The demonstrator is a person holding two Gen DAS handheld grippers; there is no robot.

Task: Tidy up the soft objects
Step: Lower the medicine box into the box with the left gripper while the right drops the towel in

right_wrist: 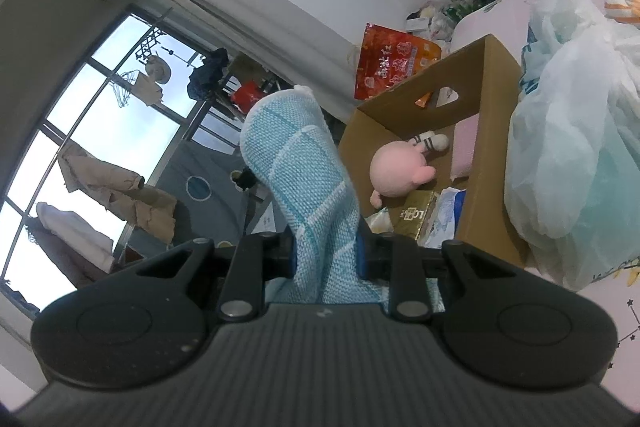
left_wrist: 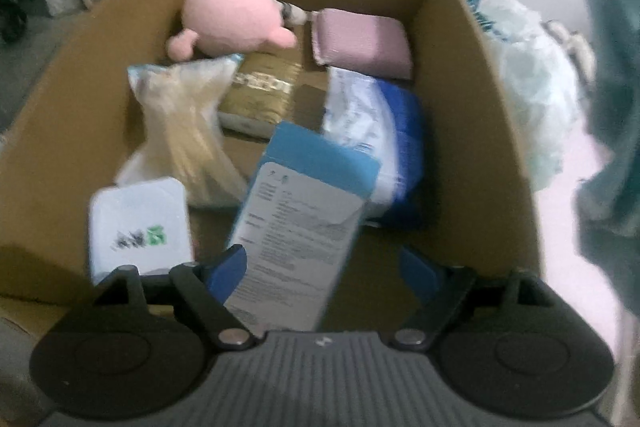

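Note:
An open cardboard box (left_wrist: 460,67) holds a pink plush toy (left_wrist: 236,19), a folded pink cloth (left_wrist: 360,43), a blue-and-white soft pack (left_wrist: 380,123), a clear bag of beige stuff (left_wrist: 188,131), a gold packet (left_wrist: 264,87) and a small white pack (left_wrist: 140,223). My left gripper (left_wrist: 320,267) points down into the box with a blue-and-white carton (left_wrist: 304,219) between its spread jaws. The carton leans at the left pad; the right pad stands apart from it. Beside the cardboard box (right_wrist: 496,115), my right gripper (right_wrist: 326,255) is shut on a light blue knitted cloth (right_wrist: 296,163), which sticks up past the fingers.
A large pale plastic bag (left_wrist: 528,75) bulges against the box's right wall on a pink surface. Teal fabric (left_wrist: 612,107) hangs at the far right. A red printed bag (right_wrist: 396,63) stands behind the box. A window with hung laundry (right_wrist: 100,131) fills the left of the right wrist view.

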